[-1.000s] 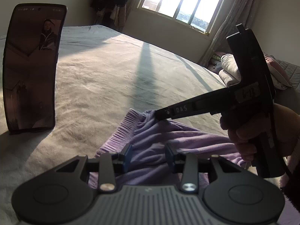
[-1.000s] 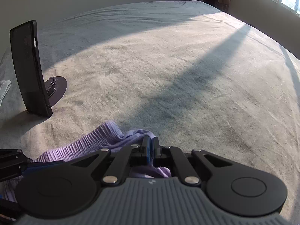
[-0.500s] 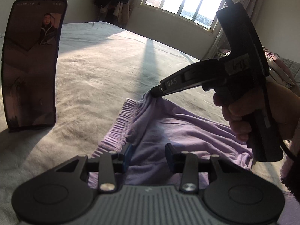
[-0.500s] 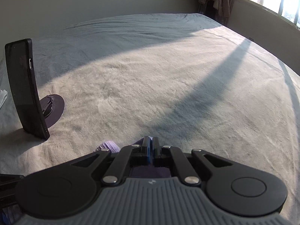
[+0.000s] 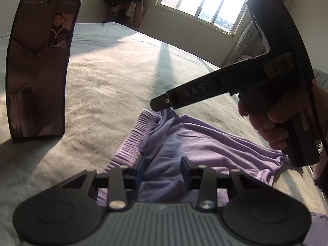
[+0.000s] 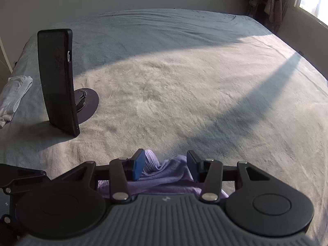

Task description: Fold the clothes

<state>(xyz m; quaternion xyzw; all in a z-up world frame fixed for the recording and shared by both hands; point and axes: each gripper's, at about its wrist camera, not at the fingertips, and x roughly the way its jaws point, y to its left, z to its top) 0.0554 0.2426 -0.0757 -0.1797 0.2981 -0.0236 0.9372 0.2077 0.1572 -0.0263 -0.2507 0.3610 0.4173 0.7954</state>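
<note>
Purple garment (image 5: 196, 143) is lying crumpled on the near part of the bed (image 6: 184, 94), ribbed waistband toward the left. Big change from half a second ago: my right gripper (image 6: 166, 165) was pinched tight on the cloth and had it lifted, and now its blue pads (image 6: 138, 164) are spread wide, with the fabric just sitting loose between and under them. So it let go. In the left wrist view that gripper's tip hangs just above the bunched far edge of the garment, apparently not touching it, with the hand (image 5: 266, 123) wrapped round the handle on the right.

My left gripper (image 5: 163, 168) looks the same as before, fingers apart, hovering over the near middle of the cloth with nothing clamped. The waistband runs just left of its left finger.

Phone (image 6: 57, 80) on its stand is off to the left, well apart from the garment, and a white cloth (image 6: 14, 96) sits at the far left edge.
</note>
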